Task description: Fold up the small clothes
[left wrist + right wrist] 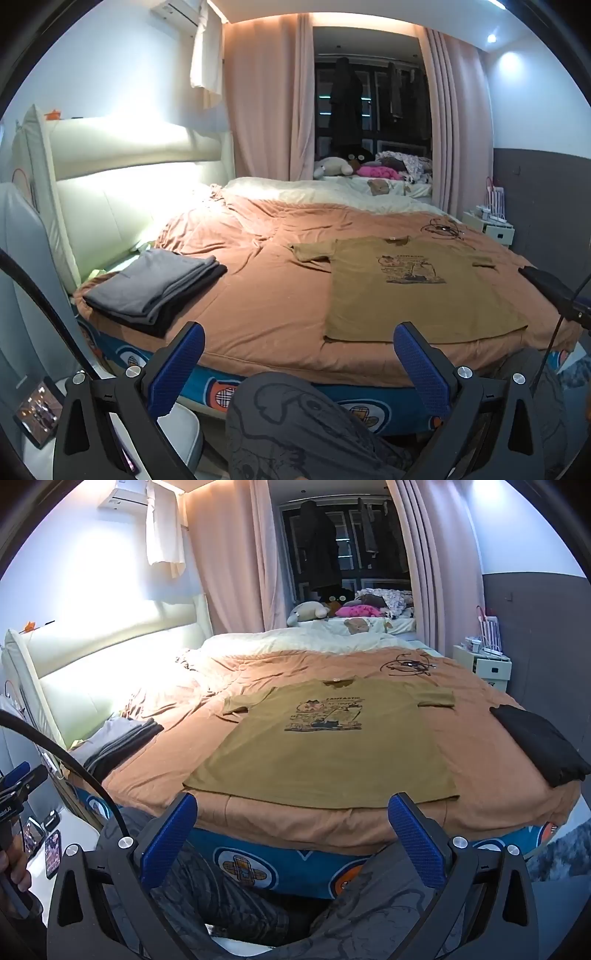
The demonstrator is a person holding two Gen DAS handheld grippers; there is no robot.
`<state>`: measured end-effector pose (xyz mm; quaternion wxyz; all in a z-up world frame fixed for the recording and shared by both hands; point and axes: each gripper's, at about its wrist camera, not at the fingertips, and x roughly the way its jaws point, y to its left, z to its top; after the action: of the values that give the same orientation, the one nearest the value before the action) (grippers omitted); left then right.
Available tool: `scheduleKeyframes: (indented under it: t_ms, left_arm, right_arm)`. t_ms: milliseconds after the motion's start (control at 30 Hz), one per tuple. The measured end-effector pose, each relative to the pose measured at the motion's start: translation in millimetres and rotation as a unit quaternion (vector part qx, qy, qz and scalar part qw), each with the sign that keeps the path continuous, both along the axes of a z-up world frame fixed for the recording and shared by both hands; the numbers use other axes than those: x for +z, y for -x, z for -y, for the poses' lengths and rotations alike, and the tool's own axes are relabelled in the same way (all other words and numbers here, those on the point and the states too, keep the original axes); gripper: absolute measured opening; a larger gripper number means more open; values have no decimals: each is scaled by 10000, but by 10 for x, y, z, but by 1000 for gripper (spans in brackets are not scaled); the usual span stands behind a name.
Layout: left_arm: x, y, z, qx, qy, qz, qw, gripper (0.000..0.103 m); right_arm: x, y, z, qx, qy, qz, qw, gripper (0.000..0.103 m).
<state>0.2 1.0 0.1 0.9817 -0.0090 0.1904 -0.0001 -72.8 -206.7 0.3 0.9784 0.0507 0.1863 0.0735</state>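
Olive T-shirt spread flat on the bed, both grippers held back, jaws wide.

Only the right wrist view shows the whole folded black garment [539, 746], right of the right gripper [291, 834]. The olive T-shirt [417, 288] lies ahead-right of the left gripper [299, 358]; both tilt slightly downward, empty.

An olive shirt [325, 753] with a dark print is seen on an orange-brown cover [155, 768], beside grey and black piles [155, 288].
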Motion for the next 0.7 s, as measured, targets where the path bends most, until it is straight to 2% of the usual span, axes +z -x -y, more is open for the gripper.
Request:
scheduleKeyframes:
  t_ms: [100,333,700]
  left_arm:
    - [2,24,-61,-3,109,2,9999,103]
    - [0,-2,-16,-103,-80,-58,9999,103]
    - [33,-7,63,-153,-53,-9,9999,103]
  right_arm:
    - [-13,11,-13,14,-11,29,10000,103]
    - [23,7,22,-17,-29,-51,10000,103]
    - [-4,-24,-26,-98,-10,-86,9999,103]
